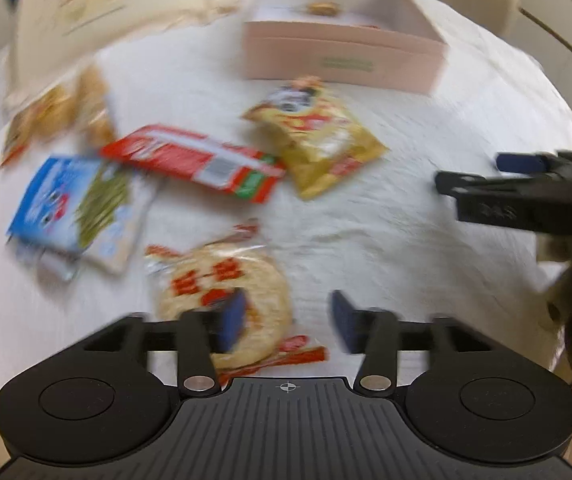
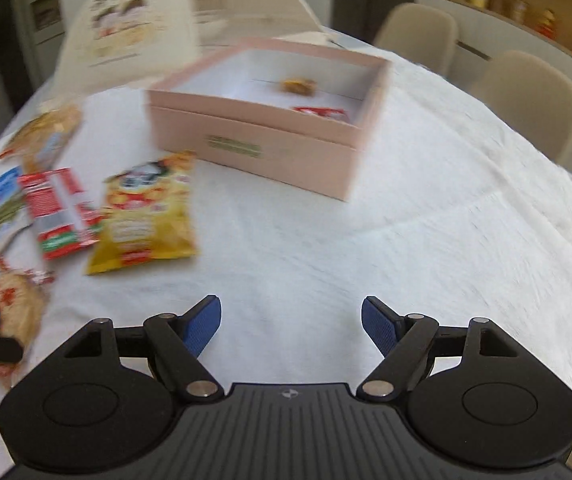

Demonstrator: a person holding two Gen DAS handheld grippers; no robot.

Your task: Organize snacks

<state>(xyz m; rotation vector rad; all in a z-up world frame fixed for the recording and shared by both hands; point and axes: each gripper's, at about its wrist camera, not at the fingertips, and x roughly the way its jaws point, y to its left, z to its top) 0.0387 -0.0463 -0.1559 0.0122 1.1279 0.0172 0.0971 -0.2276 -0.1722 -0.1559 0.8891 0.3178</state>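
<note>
Both the left claw (image 1: 286, 322) and right claw (image 2: 290, 325) gape apart, holding nothing, with a yellow chip bag (image 2: 145, 216), red packet (image 2: 61, 212) and round cracker (image 1: 225, 300) scattered in front of the pink box (image 2: 269, 148).

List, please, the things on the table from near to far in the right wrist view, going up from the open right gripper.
Right gripper → white tablecloth → yellow snack bag → pink box → small golden snack inside it.
</note>
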